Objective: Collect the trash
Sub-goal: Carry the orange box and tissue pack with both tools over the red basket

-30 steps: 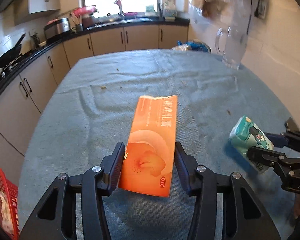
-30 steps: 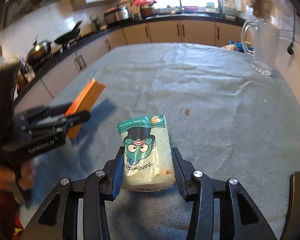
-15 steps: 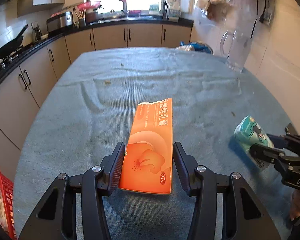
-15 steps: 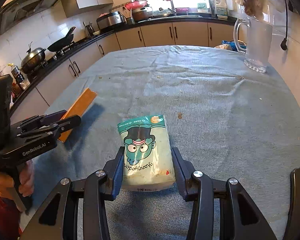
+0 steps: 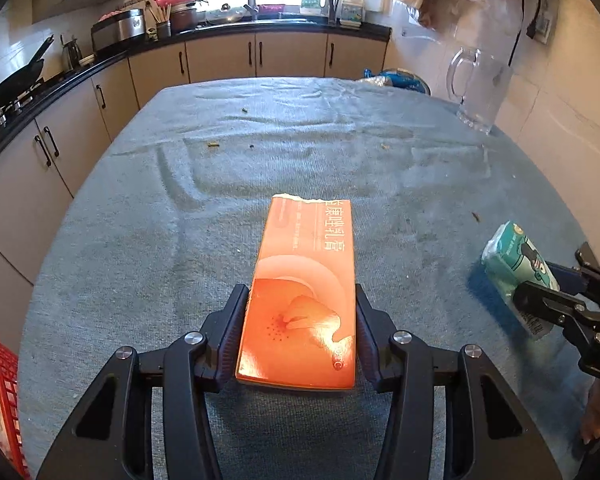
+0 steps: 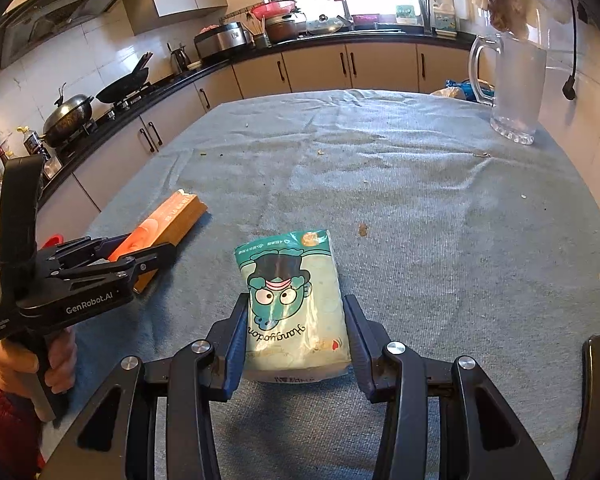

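Observation:
An orange carton (image 5: 304,288) with a torn far end sits between the jaws of my left gripper (image 5: 300,300), which is shut on its near end. From the right wrist the carton (image 6: 172,216) lies low over the grey-blue tablecloth (image 6: 420,220), with the left gripper (image 6: 140,256) and a hand behind it. A green tissue pack (image 6: 296,296) with a cartoon face is clamped in my right gripper (image 6: 296,304). In the left wrist view that pack (image 5: 512,256) shows at the right edge, held by the right gripper (image 5: 556,300).
A clear glass pitcher (image 5: 480,92) stands at the table's far right by the wall. A red basket (image 5: 0,392) sits beyond the table's near left edge. Small crumbs (image 6: 363,230) dot the cloth. Cabinets and a stove run along the left and back.
The left gripper rolled the orange carton from tilted to level and brought it down closer to the cloth. The right gripper keeps the tissue pack and has hardly moved.

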`<state>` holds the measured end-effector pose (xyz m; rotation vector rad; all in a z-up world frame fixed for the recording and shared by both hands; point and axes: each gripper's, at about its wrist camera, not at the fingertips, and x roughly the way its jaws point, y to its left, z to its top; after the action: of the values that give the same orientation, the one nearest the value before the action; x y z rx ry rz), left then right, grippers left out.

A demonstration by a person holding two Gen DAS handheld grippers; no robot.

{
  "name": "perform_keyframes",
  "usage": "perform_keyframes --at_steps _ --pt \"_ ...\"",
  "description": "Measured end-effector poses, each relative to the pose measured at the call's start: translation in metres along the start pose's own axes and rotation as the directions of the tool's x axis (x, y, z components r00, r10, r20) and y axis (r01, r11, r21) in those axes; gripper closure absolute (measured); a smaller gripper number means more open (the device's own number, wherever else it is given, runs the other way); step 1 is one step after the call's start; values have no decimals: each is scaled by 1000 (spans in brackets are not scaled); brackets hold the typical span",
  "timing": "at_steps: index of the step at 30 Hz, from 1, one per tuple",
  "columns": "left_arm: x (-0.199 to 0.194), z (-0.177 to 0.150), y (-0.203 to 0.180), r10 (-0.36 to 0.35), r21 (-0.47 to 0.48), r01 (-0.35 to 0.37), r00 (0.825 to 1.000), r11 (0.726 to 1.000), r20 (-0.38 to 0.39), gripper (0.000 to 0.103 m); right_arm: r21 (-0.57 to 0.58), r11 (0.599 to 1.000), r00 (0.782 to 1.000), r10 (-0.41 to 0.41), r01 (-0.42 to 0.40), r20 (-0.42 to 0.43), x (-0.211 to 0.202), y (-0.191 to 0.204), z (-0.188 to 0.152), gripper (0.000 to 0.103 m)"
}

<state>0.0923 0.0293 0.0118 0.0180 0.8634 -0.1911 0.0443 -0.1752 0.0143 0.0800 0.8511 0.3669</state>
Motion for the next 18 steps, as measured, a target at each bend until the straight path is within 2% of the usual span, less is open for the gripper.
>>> perform_keyframes --at_steps 5,12,18 --pt "-14 2 2 36 -11 -35 996 999 79 55 -2 1000 999 -4 4 34 -7 1 1 55" --pt "-32 4 5 107 -24 -104 976 994 190 55 -6 1000 998 0 0 60 -13 2 3 55" --pt "-33 7 4 141 -20 -140 966 990 218 55 -5 1000 997 2 -2 76 -17 2 4 55"
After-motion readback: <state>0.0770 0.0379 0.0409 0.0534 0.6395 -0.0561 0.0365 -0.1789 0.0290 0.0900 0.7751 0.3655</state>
